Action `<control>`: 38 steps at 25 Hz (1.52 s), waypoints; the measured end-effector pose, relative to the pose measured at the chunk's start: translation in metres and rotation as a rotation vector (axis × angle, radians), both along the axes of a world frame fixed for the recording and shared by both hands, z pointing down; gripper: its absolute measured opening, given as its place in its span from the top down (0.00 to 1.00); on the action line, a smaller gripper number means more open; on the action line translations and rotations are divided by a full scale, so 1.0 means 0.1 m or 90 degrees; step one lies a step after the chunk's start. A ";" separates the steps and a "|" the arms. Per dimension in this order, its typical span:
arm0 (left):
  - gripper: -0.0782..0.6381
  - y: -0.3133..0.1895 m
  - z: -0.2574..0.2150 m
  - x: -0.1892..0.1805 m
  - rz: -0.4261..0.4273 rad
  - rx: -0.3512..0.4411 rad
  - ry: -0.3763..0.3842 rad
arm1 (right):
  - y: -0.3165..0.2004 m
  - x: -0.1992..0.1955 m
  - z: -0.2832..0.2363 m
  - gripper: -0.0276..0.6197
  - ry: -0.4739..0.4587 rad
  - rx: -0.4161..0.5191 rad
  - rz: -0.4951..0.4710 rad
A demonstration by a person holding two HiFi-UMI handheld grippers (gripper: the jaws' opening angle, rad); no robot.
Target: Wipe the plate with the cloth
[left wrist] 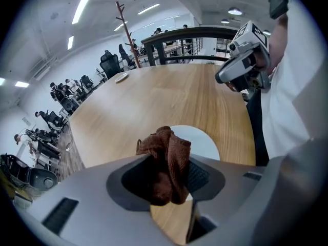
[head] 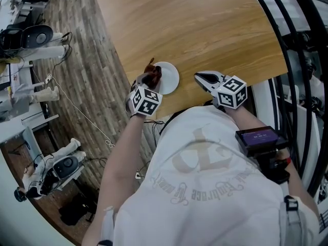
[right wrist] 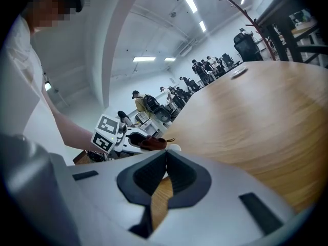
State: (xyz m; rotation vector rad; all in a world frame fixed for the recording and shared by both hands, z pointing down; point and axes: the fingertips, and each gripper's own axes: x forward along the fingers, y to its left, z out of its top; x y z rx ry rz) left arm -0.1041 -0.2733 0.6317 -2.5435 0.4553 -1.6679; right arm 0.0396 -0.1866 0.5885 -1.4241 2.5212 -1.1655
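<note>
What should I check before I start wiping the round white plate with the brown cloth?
1. Brown cloth clamped in left gripper: ok.
2. Cloth over round white plate: ok.
3. Cloth touching plate: cannot tell.
4. Plate resting on light wooden table, near its edge: ok.
5. Right gripper steadying plate: not ok; shut, empty, apart from it.
</note>
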 end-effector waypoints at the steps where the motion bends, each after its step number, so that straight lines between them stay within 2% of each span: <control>1: 0.65 0.02 0.01 0.07 0.011 -0.001 0.002 | 0.01 0.02 0.00 0.94 0.000 -0.001 0.004; 11: 0.65 0.28 -0.02 0.76 0.121 -0.009 0.031 | 0.13 0.24 0.01 0.94 0.002 -0.006 0.041; 15: 0.65 0.40 -0.01 0.77 0.154 -0.013 0.021 | 0.12 0.21 0.00 0.94 -0.001 -0.005 0.035; 24: 0.65 0.41 0.11 0.06 0.115 0.013 -0.057 | 0.06 0.06 0.05 0.94 -0.002 0.002 -0.009; 27: 0.65 0.35 0.09 -0.14 0.081 0.018 -0.056 | 0.00 -0.03 0.05 0.94 -0.002 0.001 -0.024; 32: 0.65 0.29 -0.01 -0.20 0.049 0.026 -0.037 | -0.05 -0.10 0.06 0.94 -0.001 -0.001 -0.033; 38: 0.65 0.44 -0.03 0.01 0.089 0.011 -0.028 | -0.02 -0.08 -0.03 0.94 0.002 -0.002 -0.023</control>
